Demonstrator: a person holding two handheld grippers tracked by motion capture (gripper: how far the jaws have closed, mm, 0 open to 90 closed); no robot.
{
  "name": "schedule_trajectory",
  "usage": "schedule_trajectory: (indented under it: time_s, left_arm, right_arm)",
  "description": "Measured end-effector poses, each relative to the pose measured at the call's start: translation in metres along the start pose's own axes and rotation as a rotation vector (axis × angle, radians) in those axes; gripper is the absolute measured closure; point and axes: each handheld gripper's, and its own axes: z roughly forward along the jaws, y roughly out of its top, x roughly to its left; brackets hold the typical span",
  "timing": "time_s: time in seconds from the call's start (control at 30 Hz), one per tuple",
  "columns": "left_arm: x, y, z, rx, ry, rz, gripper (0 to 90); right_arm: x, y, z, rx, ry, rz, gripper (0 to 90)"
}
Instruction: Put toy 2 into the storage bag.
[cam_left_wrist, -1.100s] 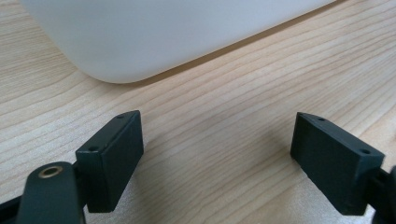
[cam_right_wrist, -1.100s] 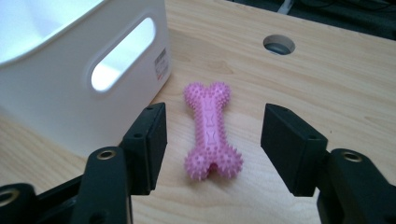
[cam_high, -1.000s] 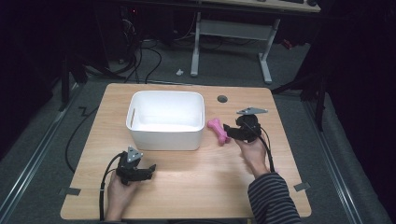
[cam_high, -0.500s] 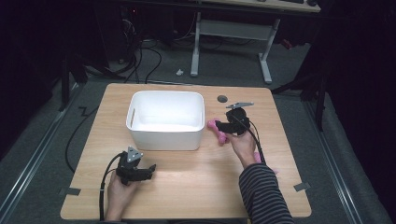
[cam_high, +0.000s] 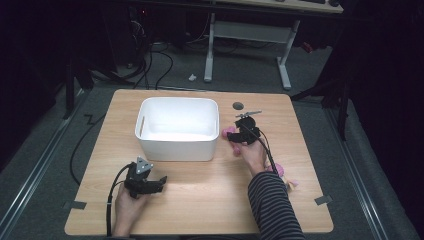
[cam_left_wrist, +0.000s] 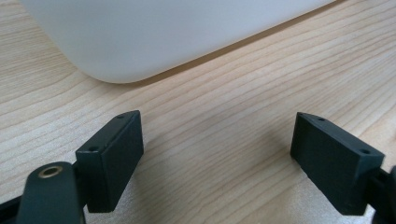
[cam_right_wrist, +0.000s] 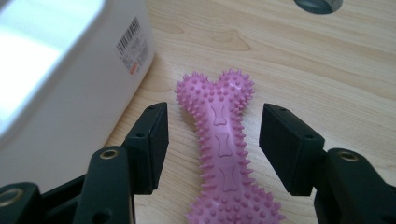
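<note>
With my right gripper (cam_right_wrist: 212, 144) jaws wide astride the pink bone (cam_right_wrist: 224, 154), flat on the table at the tub's (cam_high: 177, 150) 3 o'clock, closing could slip off its spikes.

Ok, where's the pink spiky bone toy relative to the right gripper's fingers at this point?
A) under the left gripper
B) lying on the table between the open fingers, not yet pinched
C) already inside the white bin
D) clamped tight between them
B: in the right gripper view the pink bone toy lies flat on the wooden table beside the white bin, with the right gripper fingers open on either side and gaps showing.
</note>
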Motion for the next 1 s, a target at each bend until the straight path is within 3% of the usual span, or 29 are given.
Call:
schedule_trajectory:
  time_s: [0.33,0.47,0.6,0.83,1.0]
  left_arm:
    - [0.000,0.000,0.000,0.000,0.000,0.001,17.5]
    - [0.000,0.000,0.000,0.000,0.000,0.001,17.5]
    - [0.000,0.000,0.000,0.000,0.000,0.000,17.5]
    - [0.000,0.000,0.000,0.001,0.001,0.000,17.5]
    - [0.000,0.000,0.000,0.001,0.001,0.001,17.5]
  right_arm:
    - [-0.005,-0.004,0.017,0.064,-0.014,0.027,41.3]
    - [-0.003,-0.006,0.023,0.089,-0.036,-0.009,40.5]
    - [-0.005,-0.008,0.031,0.120,-0.035,0.003,41.5]
    - [-0.001,-0.011,0.034,0.121,-0.049,-0.033,54.4]
    - [-0.003,-0.012,0.032,0.116,-0.057,-0.043,58.4]
